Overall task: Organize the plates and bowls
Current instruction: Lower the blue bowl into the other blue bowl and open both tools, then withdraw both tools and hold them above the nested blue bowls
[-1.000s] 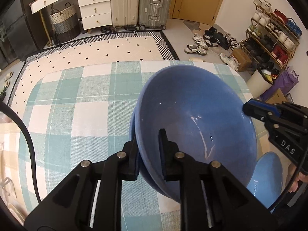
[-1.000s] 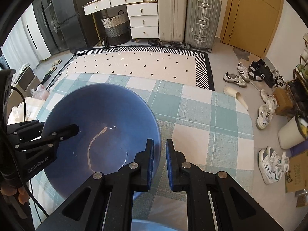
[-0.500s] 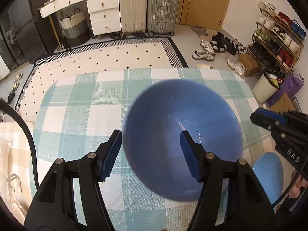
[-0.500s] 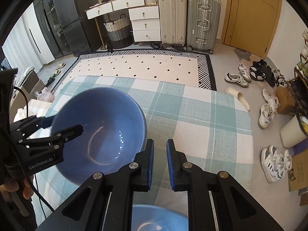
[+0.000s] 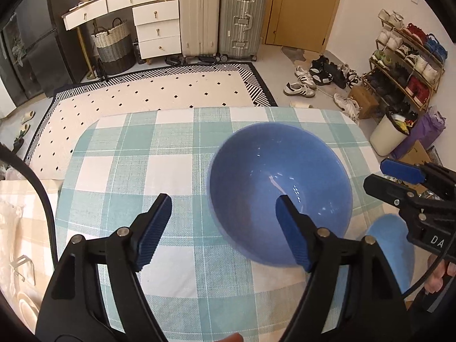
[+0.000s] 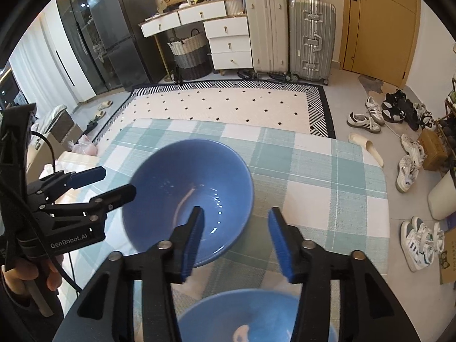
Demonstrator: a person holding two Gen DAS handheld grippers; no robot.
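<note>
A large blue bowl [image 5: 280, 188] stands upright on the green checked tablecloth [image 5: 142, 176]; it also shows in the right wrist view [image 6: 188, 196]. My left gripper [image 5: 222, 228] is open, drawn back above the bowl's near left side, empty. My right gripper [image 6: 235, 236] is open and empty, above the bowl's near right rim. A second blue dish [image 6: 256, 316] lies near the table's front edge under the right gripper; it shows at the right of the left wrist view [image 5: 390, 245].
The table ends at a patterned rug [image 6: 228, 105] beyond. Suitcases [image 6: 287, 31], drawers and a basket stand at the far wall. Shoes [image 6: 410, 171] lie on the floor to the right. A beige checked surface [image 5: 17, 213] lies left of the table.
My left gripper let go of the big bowl and pulled back and up. My right gripper opened from shut. The bowl now rests on the cloth.
</note>
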